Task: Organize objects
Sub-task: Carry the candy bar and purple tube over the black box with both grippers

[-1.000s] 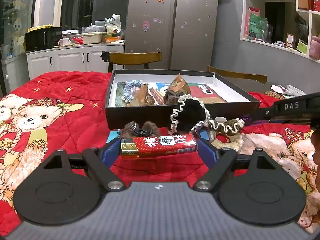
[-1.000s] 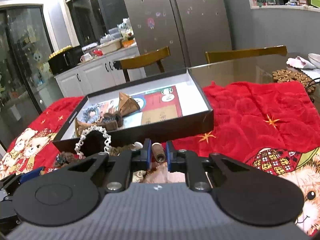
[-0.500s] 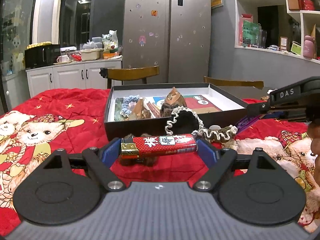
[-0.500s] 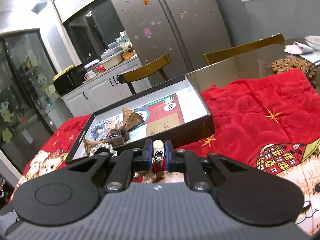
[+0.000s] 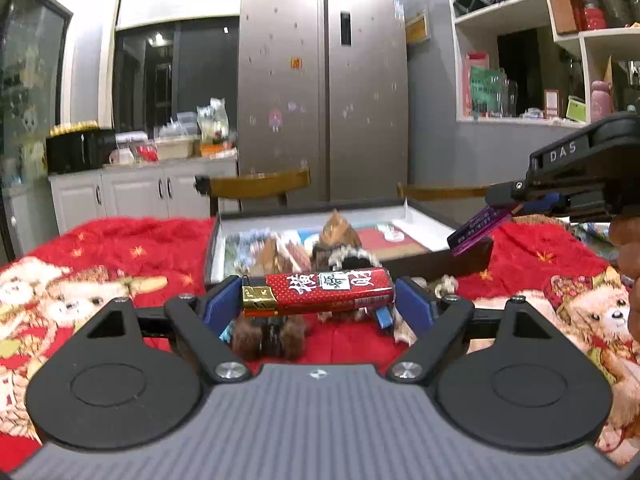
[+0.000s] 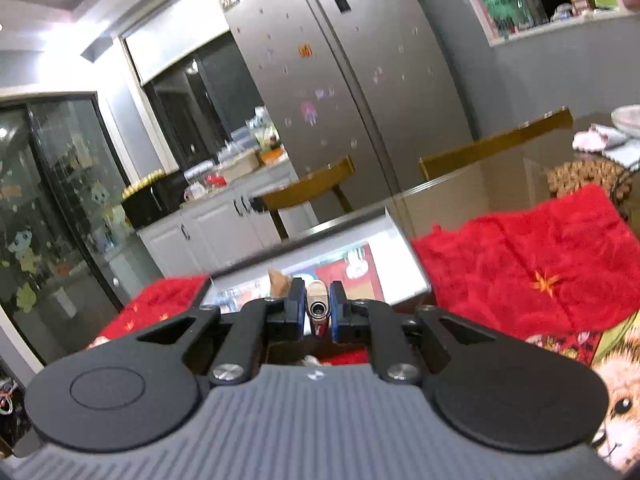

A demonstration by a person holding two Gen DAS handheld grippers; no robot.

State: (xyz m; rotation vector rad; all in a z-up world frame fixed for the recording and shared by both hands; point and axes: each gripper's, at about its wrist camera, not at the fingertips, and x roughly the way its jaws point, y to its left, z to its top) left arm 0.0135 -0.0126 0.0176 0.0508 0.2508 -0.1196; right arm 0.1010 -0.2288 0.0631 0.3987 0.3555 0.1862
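Left wrist view: the left gripper (image 5: 318,300) holds a red lighter (image 5: 318,293) crosswise by its two ends, lifted above the red blanket (image 5: 132,248) and a brown furry clip (image 5: 268,334). Beyond it sits an open dark box (image 5: 436,266) with blurred bits inside. At the right edge the right gripper (image 5: 520,204) clamps a purple lighter (image 5: 478,230) that hangs over the box's near right corner.

Right wrist view: the right gripper (image 6: 316,312) is closed narrow on that lighter (image 6: 318,308), metal top toward the camera, held above the box (image 6: 404,252), whose near wall is hidden behind the gripper. The blanket (image 6: 532,264) spreads to the right.
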